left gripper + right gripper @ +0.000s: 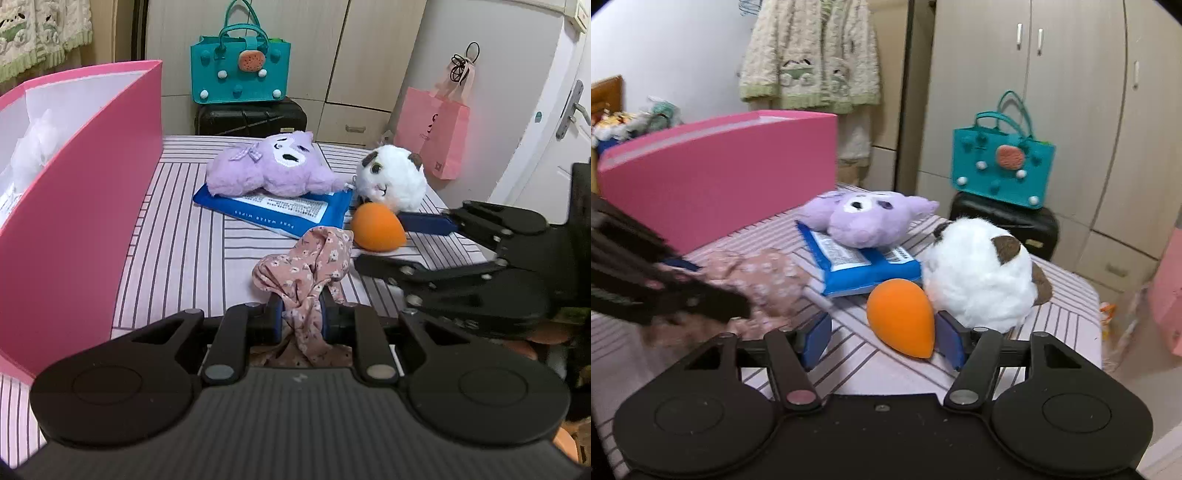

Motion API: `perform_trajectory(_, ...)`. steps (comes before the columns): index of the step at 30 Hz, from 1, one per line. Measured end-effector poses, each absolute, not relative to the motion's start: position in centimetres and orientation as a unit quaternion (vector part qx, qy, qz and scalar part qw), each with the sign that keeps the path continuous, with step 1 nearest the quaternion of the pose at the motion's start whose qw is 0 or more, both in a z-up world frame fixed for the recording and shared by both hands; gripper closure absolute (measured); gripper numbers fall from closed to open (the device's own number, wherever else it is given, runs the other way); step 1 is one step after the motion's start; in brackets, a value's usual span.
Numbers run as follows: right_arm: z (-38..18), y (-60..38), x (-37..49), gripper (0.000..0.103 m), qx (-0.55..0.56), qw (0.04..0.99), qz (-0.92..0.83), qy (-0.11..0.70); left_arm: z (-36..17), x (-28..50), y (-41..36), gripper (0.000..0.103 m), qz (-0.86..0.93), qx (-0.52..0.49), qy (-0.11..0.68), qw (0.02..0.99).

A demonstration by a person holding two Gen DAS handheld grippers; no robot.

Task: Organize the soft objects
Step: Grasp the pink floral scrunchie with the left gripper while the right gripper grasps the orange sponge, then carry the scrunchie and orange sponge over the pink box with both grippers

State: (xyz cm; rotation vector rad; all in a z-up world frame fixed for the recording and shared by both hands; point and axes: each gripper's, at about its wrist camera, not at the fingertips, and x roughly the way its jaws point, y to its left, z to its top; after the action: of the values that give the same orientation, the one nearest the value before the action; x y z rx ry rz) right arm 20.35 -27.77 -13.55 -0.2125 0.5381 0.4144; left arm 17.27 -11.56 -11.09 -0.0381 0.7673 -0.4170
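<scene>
My left gripper [301, 314] is shut on a pink floral cloth [306, 269] and holds it above the striped table [177, 240]; the cloth shows blurred in the right wrist view [757, 284]. My right gripper [882, 338] is open, its blue pads either side of an orange egg-shaped sponge [901, 317], which also shows in the left wrist view [376, 227]. A purple plush [273, 164] lies on a blue wipes pack [280, 212]. A white round plush [393, 177] sits beside the sponge.
A big pink box [85, 206] stands open at the table's left, with something white inside. A teal bag [240, 70] sits on a black case [251, 118] behind the table. A pink paper bag [432, 133] hangs right.
</scene>
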Motion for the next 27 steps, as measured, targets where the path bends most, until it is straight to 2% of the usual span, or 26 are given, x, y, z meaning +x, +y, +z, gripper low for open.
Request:
perform_trajectory(1,-13.6,-27.4,20.5,0.036,-0.111,0.937,0.196,0.268,-11.1,17.2,-11.5,0.086,-0.202,-0.019,0.372,0.905)
perform_trajectory(3,-13.6,-27.0,20.3,0.051,-0.127,0.94,0.172,0.267,-11.1,17.1,-11.3,0.086,-0.204,-0.02,0.379,0.902)
perform_trajectory(5,-13.4,-26.7,20.0,0.06,-0.143,0.941,0.147,0.27,-10.8,16.6,-11.0,0.086,-0.216,-0.019,0.383,0.898)
perform_trajectory(6,-13.3,-26.8,19.8,0.061,-0.14,0.941,0.144,0.273,-10.6,16.5,-10.9,0.086,-0.222,-0.016,0.384,0.896)
perform_trajectory(21,-10.2,-27.4,15.3,0.062,0.023,0.917,0.205,0.341,-8.4,13.9,-8.3,0.086,-0.275,0.006,0.406,0.872)
perform_trajectory(27,-8.8,-26.1,13.4,0.062,0.03,0.908,0.22,0.356,-7.8,12.7,-7.0,0.086,-0.287,0.013,0.418,0.862)
